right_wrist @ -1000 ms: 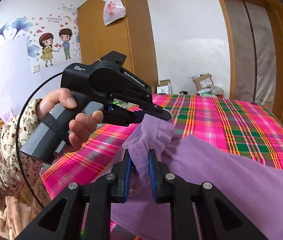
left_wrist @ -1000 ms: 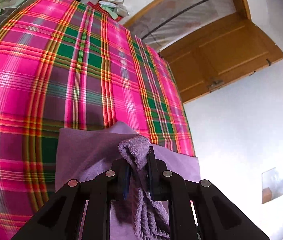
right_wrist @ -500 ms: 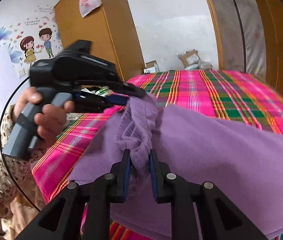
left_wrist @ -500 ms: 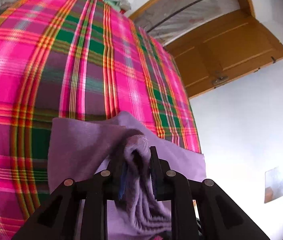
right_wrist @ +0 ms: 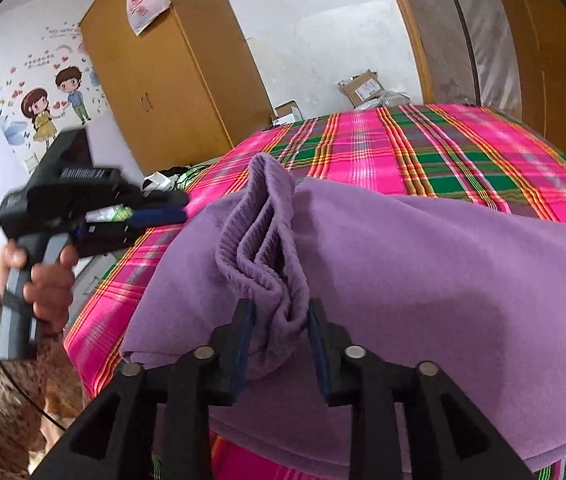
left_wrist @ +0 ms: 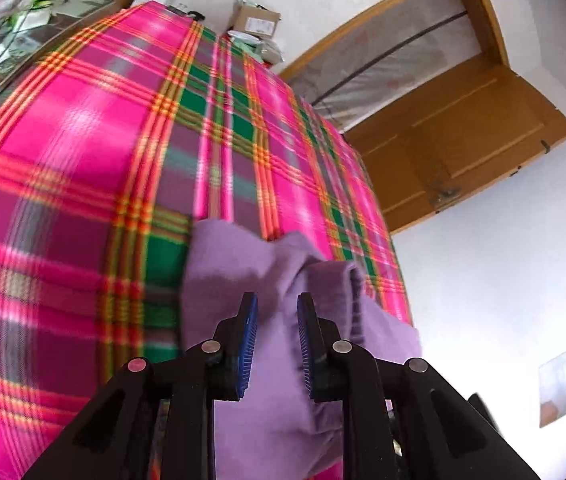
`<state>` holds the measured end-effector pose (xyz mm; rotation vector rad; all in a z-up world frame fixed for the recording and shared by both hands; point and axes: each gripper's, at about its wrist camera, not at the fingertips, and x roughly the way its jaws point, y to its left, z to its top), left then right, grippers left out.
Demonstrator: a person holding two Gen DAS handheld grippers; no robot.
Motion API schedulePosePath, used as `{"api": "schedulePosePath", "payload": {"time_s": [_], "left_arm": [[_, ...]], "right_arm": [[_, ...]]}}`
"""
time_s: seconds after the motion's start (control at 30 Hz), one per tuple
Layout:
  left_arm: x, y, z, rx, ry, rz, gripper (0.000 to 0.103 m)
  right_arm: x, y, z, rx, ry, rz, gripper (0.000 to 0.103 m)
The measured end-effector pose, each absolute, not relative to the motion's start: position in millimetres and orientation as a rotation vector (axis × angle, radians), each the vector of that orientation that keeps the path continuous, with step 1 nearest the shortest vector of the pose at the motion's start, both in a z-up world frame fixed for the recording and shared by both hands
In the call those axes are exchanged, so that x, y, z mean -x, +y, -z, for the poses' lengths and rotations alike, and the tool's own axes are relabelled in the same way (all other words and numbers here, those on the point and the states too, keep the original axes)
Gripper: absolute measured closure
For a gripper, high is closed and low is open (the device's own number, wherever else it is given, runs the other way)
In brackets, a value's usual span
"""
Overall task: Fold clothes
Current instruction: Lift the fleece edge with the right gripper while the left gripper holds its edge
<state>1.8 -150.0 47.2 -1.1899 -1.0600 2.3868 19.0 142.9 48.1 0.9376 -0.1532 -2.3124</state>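
Note:
A purple garment [right_wrist: 423,264] lies spread on the pink plaid bed cover [right_wrist: 463,148]. Its ribbed hem [right_wrist: 263,240] is bunched into upright folds that run back between the pads of my right gripper [right_wrist: 279,312]. Those jaws are opening and the folds sit loosely in the gap. In the left wrist view my left gripper [left_wrist: 277,304] hovers over the garment [left_wrist: 243,264] with its jaws apart and nothing pinched; a ribbed edge [left_wrist: 349,284] lies just to its right. From the right wrist view the left gripper [right_wrist: 175,208] is held by a hand [right_wrist: 43,280], off the cloth's left edge.
A wooden wardrobe [right_wrist: 171,80] with a plastic bag on top stands behind the bed. Cardboard boxes [right_wrist: 363,84] sit by the far wall. A wooden door [left_wrist: 463,140] stands open at the right. A side surface with cables [left_wrist: 15,28] borders the bed's left edge.
Both grippers came down with the purple cloth. The left one let its bunch go and drew away to the left. The right jaws spread apart around the hem.

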Motion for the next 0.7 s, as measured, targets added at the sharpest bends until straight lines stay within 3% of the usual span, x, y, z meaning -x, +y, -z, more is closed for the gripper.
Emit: {"api": "schedulePosePath", "payload": {"time_s": [0.33, 0.7], "left_arm": [[-24, -150, -31, 1.198, -1.048, -2.414, 0.084], [-26, -144, -21, 1.223, -1.029, -2.402, 0.084]], "right_arm": [[9, 169, -46, -1.004, -0.353, 2.165, 0.048], [78, 153, -36, -1.149, -0.554, 1.924, 0.045]]}}
